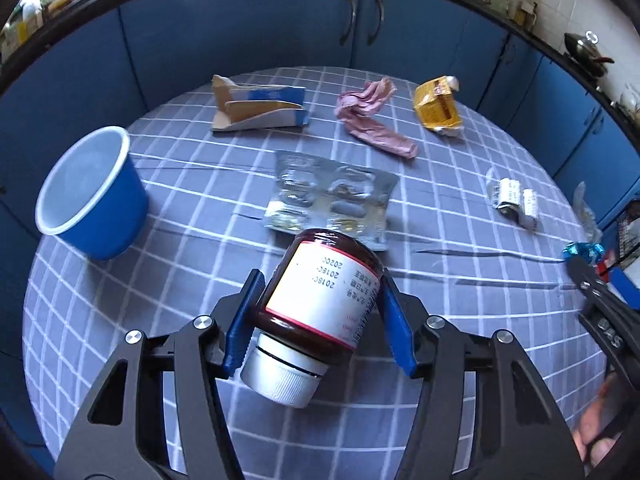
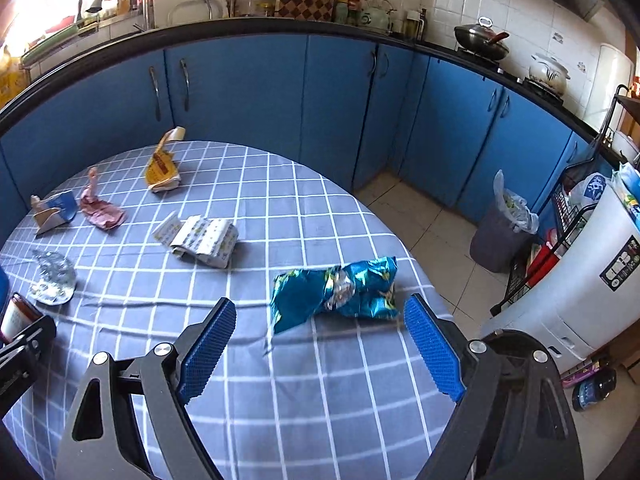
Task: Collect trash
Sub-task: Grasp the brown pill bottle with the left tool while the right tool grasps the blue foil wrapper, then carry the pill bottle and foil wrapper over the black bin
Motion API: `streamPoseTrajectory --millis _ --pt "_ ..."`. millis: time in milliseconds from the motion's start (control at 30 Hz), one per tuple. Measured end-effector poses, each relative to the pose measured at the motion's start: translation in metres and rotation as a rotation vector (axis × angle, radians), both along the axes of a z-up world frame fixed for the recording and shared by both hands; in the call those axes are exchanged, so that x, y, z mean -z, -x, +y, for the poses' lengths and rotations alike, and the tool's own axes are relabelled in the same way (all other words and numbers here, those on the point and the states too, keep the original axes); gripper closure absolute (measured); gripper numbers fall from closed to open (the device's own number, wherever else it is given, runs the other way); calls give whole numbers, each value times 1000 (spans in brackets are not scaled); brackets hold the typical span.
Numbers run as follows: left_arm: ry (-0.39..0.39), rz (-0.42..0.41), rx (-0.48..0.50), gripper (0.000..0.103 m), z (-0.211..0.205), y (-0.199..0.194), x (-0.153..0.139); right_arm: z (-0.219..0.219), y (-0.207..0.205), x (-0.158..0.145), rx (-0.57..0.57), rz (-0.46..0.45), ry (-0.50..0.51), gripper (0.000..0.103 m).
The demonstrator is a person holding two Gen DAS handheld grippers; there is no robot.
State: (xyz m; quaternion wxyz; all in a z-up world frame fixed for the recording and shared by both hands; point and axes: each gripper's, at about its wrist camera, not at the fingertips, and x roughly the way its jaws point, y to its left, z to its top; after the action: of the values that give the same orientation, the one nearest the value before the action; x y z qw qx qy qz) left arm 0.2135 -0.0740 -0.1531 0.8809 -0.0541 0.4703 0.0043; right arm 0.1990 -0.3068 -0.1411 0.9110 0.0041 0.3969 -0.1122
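The worktop was a round table covered with a grey cloth checked in white lines, standing in a kitchen with blue cabinets under a dark counter, a white tiled wall and a pale tiled floor. In the left wrist view, the left gripper had its blue pads against both sides of a brown bottle with a white label and a white cap, the cap end toward the camera; the bottle lay tilted low over the cloth, and contact with the cloth could not be confirmed. Beyond the bottle lay a blister pack, touching or just behind it. A blue cup stood to the left, tilted. Along the far edge lay a torn carton, a pink wrapper and a yellow packet; a folded leaflet lay to the right. The right wrist view showed items absent from the left view: a lined bin on the floor, a white appliance beside a wire rack, and a wok and a pot on the stove. In that view the right gripper was spread wide, with a crumpled blue foil wrapper lying on the cloth between its pads, clear of both. Only the wrapper's edge showed in the left view.
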Motion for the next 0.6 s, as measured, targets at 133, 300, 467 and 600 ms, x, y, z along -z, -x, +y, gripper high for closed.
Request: streamPoseTrajectory --millis 133,300,467,600 --pt "30 -12 -5 46 0 -3 -1 -4 -5 4 10 4 -16 25" --pt "37 -10 2 46 -1 -1 -1 -9 -3 11 -15 45 -57 63" --pt "46 -2 10 46 -7 3 -2 -11 8 8 -35 51 -98 100" --pt "43 -9 25 48 -14 10 -6 -12 23 4 -44 38 -113 100"
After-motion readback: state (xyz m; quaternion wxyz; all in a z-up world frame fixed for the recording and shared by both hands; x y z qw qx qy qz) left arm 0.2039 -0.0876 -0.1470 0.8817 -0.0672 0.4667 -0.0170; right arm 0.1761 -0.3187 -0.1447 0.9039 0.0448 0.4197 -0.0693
